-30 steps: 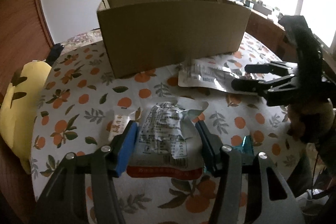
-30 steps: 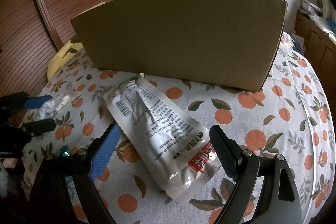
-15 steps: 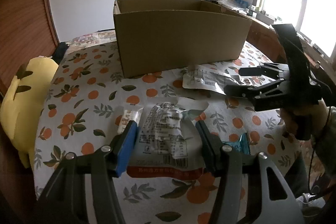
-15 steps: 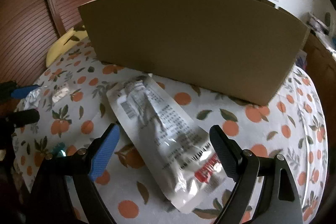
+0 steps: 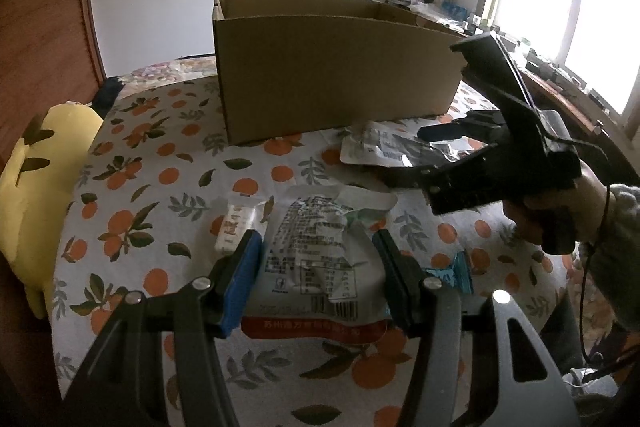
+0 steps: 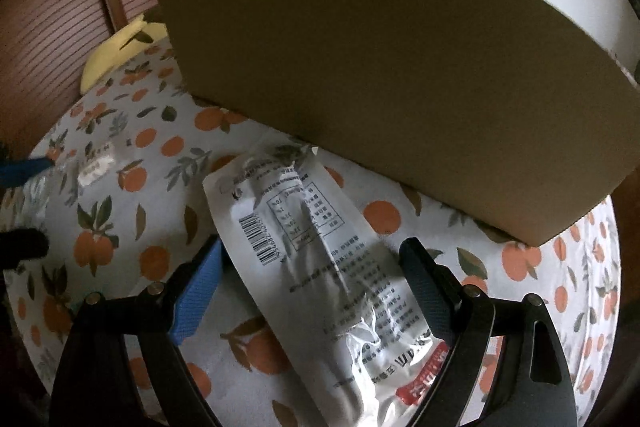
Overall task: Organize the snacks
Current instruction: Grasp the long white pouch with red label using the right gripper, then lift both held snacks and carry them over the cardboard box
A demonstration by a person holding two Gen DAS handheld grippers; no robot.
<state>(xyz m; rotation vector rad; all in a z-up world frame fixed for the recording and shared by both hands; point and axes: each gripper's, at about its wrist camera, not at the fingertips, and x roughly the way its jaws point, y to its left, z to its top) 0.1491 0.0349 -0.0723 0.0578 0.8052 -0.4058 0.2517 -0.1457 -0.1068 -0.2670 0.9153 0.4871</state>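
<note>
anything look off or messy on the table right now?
Nothing spilled or damaged. The crumpled silver snack pouch between the left gripper's open jaws is creased, and the long silver pouch lies askew, its far corner against the cardboard box. Small packets lie loose on the tablecloth.

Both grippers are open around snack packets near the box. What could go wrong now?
The left gripper straddles a crumpled packet; the small stick packet beside its blue finger could get caught too. The right gripper straddles a glossy silver pouch lying diagonally, so it may slip or twist when closed.
</note>
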